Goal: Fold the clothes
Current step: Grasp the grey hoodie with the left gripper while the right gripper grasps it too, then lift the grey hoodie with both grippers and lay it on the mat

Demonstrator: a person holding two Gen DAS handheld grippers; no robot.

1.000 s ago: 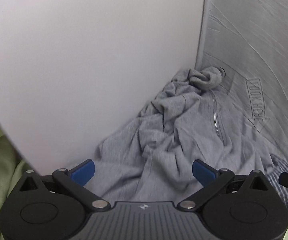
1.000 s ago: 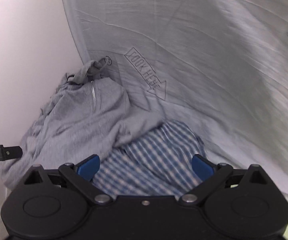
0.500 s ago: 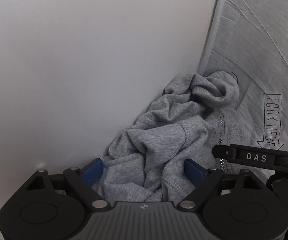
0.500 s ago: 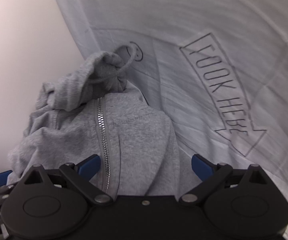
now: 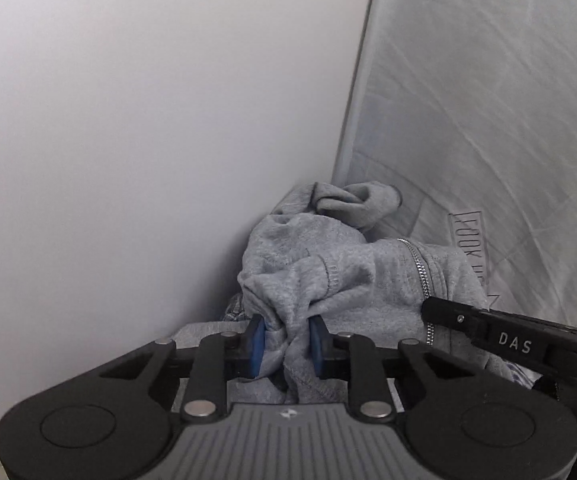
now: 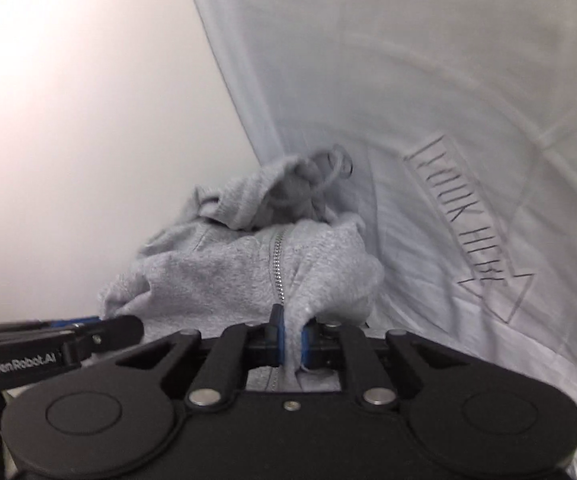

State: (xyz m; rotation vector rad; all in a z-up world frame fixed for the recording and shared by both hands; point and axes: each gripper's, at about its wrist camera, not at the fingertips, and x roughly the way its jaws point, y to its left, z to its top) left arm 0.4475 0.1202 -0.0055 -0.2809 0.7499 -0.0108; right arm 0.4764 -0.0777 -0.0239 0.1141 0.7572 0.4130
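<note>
Your grey hoodie [image 5: 368,280] sits bunched in the corner where the white wall [image 5: 128,120] meets the grey sheet [image 6: 448,80], so room beyond it is tight. Your left hand-held gripper [image 5: 286,344] is closing on a thick gather of the hoodie's fabric. Right of it, your right hand-held gripper [image 6: 291,344] pinches the hoodie beside its zipper [image 6: 278,268], pads nearly together. A checked garment [image 5: 234,308] peeks out beneath.
</note>
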